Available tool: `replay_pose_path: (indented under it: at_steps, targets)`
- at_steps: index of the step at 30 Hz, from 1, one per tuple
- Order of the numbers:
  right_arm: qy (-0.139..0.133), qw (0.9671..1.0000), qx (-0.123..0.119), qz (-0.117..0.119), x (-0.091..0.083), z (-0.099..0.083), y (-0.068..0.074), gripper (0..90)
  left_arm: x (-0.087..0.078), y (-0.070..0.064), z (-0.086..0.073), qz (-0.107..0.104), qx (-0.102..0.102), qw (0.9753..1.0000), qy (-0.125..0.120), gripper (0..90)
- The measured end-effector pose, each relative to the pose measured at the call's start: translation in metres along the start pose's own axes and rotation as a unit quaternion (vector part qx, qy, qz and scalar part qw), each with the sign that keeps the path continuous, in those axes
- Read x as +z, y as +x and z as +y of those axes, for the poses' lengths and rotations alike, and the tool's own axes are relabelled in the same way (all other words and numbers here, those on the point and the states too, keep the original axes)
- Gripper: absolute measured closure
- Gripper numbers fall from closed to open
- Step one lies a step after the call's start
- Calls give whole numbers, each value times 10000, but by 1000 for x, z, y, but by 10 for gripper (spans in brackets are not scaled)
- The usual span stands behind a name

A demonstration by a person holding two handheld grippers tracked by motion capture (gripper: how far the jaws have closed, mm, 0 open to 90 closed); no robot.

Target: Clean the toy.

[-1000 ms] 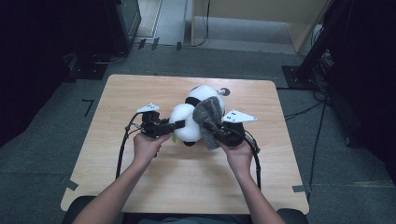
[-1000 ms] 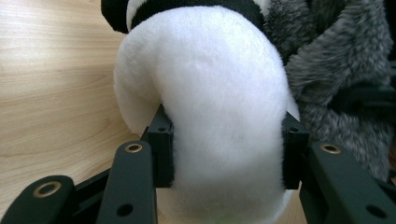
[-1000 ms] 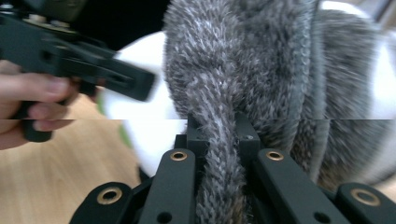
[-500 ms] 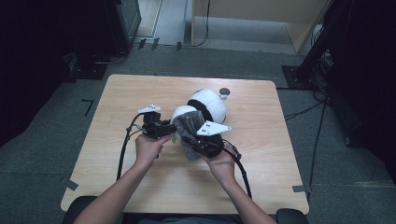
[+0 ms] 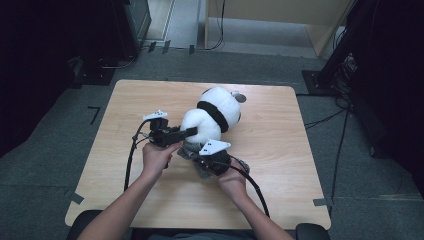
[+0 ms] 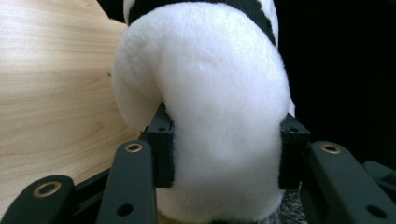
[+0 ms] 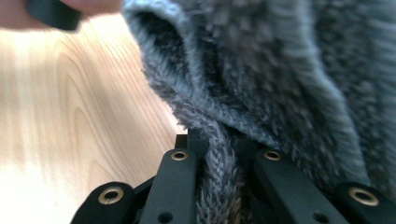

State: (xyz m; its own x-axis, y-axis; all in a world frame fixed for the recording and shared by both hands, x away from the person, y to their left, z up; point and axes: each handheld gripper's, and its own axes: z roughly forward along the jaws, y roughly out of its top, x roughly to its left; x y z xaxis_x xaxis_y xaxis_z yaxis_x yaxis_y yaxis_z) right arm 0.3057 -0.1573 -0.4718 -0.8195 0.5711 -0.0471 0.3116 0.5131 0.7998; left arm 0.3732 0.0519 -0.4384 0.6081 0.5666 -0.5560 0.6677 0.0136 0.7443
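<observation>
The toy panda (image 5: 212, 117) is lying mid-table (image 5: 280, 165), bare wood all round. The left gripper (image 5: 186, 132) is squeezing its white rump; the right gripper (image 5: 202, 162) is pinching a grey knit cloth (image 7: 280, 79), whose weave is showing in its own view.

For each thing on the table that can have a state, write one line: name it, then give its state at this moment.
Plush panda: lying on the table, white rear end clamped.
Grey knitted garment: bunched at the panda's rear end, a fold pinched.
Left gripper: shut on the plush panda, jaws pressed into its fur.
Right gripper: shut on the grey knitted garment.
Table: bearing the panda and garment.
</observation>
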Motion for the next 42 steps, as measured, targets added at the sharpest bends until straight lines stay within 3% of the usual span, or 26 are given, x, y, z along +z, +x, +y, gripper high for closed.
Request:
replay_pose_path:
  at_steps: [7,14,20,29,34,39,42]
  targets:
    - [380,9985,223,-318,-3,-10,-21,834,-8,4,4,-164,-115,9997,-147,535]
    - [363,9955,654,-576,-23,-14,-48,832,-14,9,5,-95,-88,9996,-234,533]
    - [352,9921,1101,-489,-34,-18,-65,831,-19,15,6,157,69,9997,-187,531]
    - [216,9891,1324,-602,-55,-17,-79,826,-32,29,10,419,79,9985,-349,530]
    - [104,9864,1515,-621,-64,-20,-86,824,-38,36,10,447,79,9982,-384,530]
    - [54,9845,1601,-713,-73,-23,-94,824,-45,41,14,704,202,9968,-306,529]
    - [0,9826,1684,-787,-81,-26,-99,824,-51,47,15,788,174,9962,-341,530]
